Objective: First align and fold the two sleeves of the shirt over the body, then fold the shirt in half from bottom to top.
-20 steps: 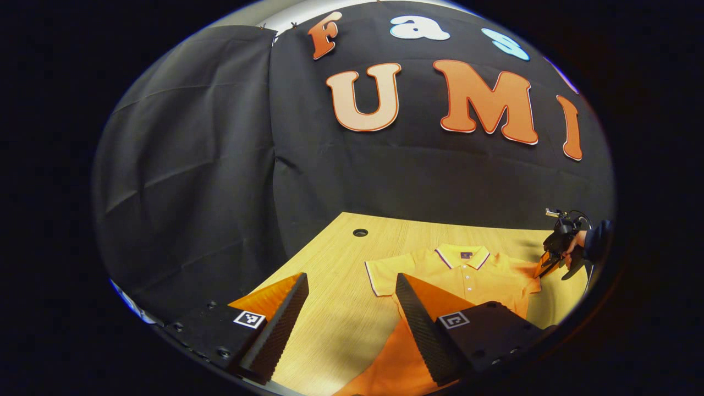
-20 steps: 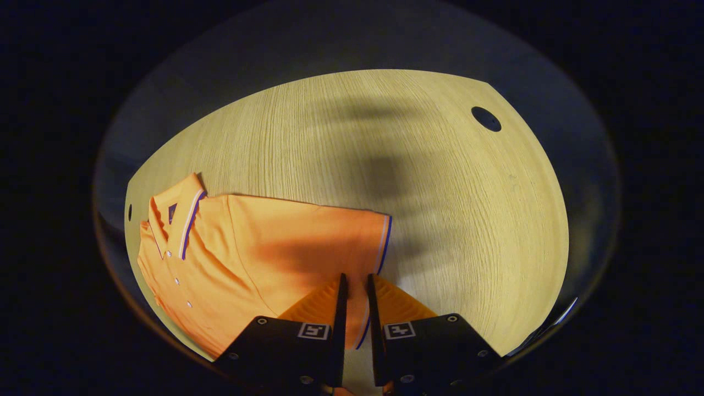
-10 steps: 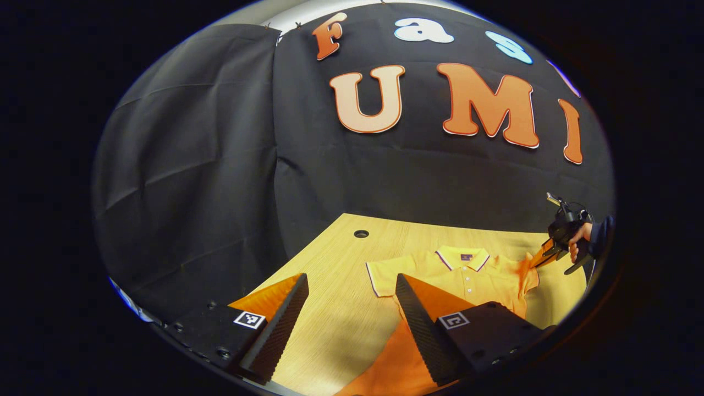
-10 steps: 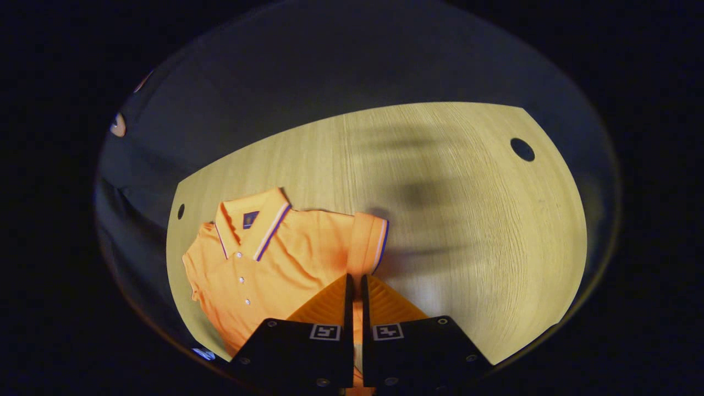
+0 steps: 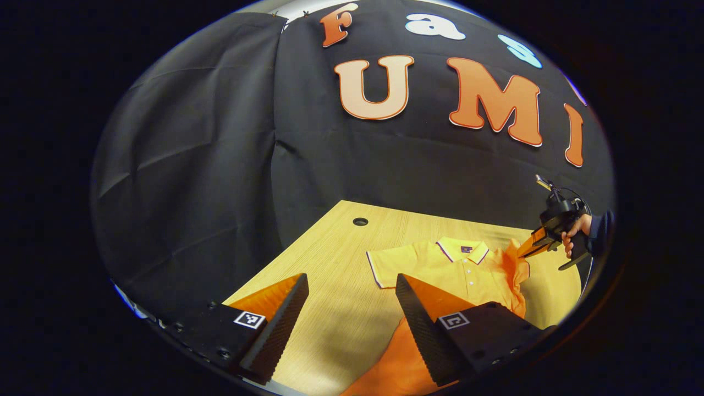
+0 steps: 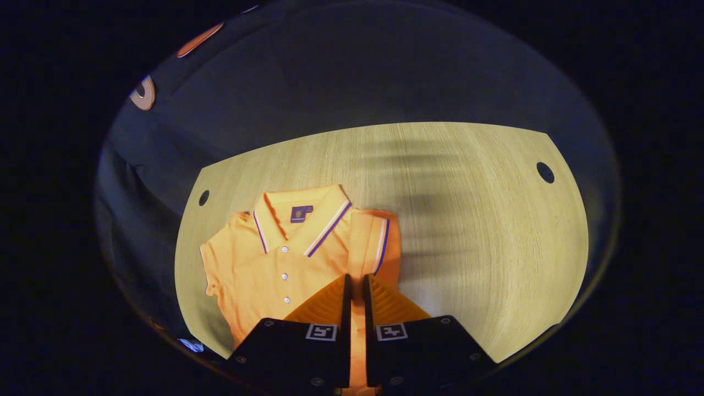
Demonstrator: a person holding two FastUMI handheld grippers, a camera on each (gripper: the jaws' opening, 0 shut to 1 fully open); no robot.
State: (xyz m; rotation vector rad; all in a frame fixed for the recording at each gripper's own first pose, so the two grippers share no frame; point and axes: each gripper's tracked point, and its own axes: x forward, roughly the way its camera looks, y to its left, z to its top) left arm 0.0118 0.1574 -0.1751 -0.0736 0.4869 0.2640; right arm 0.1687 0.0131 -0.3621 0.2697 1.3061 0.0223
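Wood-grain laminate, pale yellow, forms the tabletop (image 5: 330,275); the grain runs along its length and broad soft shadows fall across the bare part in the right gripper view. A round cable hole (image 5: 360,221) sits near the far left corner in the left gripper view; the right gripper view shows another hole (image 6: 545,172) toward the right edge and a smaller-looking one (image 6: 204,197) at the left edge. Black cloth (image 5: 209,165) hangs as the booth wall behind the table, in loose folds with a vertical seam where two panels meet.

Orange polo shirt (image 6: 264,264) lies front up on the table, collar toward the wall, buttons showing. Collar and sleeve cuffs carry white and blue stripes. Its one sleeve (image 6: 374,247) is lifted and turned in over the body — the striped cuff stands near the collar. The opposite sleeve (image 5: 385,264) lies flat and spread on the wood.

Right gripper (image 6: 356,286): fingers nearly together, clamped on the sleeve fabric, which passes through the narrow gap between them. In the left gripper view it appears at far right, held by a hand (image 5: 575,234) in a dark sleeve cuff, with cloth rising to its tips.

Left gripper (image 5: 352,286): fingers spread wide, nothing between them — hovering over the table, with the shirt's lower part under its right finger.
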